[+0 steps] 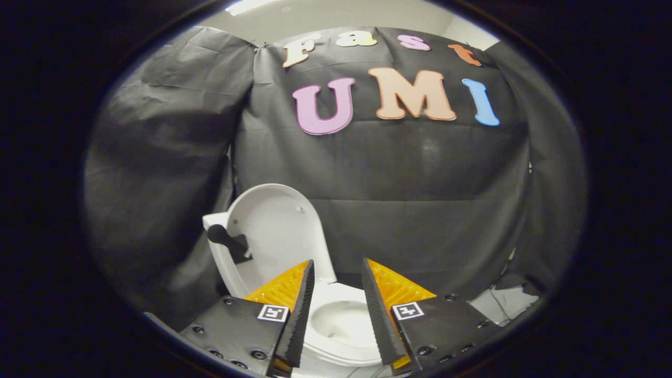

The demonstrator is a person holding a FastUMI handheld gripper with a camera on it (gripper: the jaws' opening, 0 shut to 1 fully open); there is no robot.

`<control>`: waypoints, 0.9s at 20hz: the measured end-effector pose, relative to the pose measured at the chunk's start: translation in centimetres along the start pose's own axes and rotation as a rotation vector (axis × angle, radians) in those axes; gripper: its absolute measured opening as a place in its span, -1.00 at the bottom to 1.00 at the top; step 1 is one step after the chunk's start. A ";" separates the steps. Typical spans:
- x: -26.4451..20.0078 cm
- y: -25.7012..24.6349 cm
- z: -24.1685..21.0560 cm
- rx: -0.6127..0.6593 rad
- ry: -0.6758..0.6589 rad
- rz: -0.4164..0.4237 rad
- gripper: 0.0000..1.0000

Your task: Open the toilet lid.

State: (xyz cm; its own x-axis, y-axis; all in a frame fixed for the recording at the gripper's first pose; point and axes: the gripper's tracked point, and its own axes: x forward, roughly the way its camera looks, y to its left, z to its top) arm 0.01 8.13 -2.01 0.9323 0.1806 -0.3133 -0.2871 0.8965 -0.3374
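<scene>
Gripper view looks down along the fingers toward a booth wall (420, 173) of black cloth. Against that wall stands a white toilet (336, 325), its bowl showing between and just beyond the fingers. Its toilet lid (281, 231) is raised, standing upright and leaning back at the rear edge of the bowl, ahead of the left finger. A small black handle (228, 241) sticks out from the lid's left side. Nearest, the gripper (337, 268) has its fingers spread apart, holding nothing.

The lid (281, 231) stands raised behind the bowl (341, 325), against the cloth wall (420, 210); the bowl lies between the spread fingers (302, 310).
</scene>
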 end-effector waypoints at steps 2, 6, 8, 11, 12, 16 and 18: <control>-1.3 -2.5 -0.9 -0.018 0.021 -0.033 0.15; -3.6 -6.7 -2.4 -0.017 0.046 -0.097 0.15; -4.4 -8.3 -3.0 -0.017 0.055 -0.122 0.15; -5.5 -9.9 -3.4 -0.027 0.064 -0.141 0.15; -5.8 -10.2 -3.5 -0.036 0.071 -0.144 0.15; -6.6 -11.3 -3.0 -0.037 0.056 -0.155 0.15; -7.1 -11.8 -3.5 -0.056 0.073 -0.175 0.16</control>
State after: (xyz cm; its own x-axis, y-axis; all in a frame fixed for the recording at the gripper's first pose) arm -3.97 -5.09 1.09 0.9511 -0.0075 -0.3088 -0.1360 0.8875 -0.4403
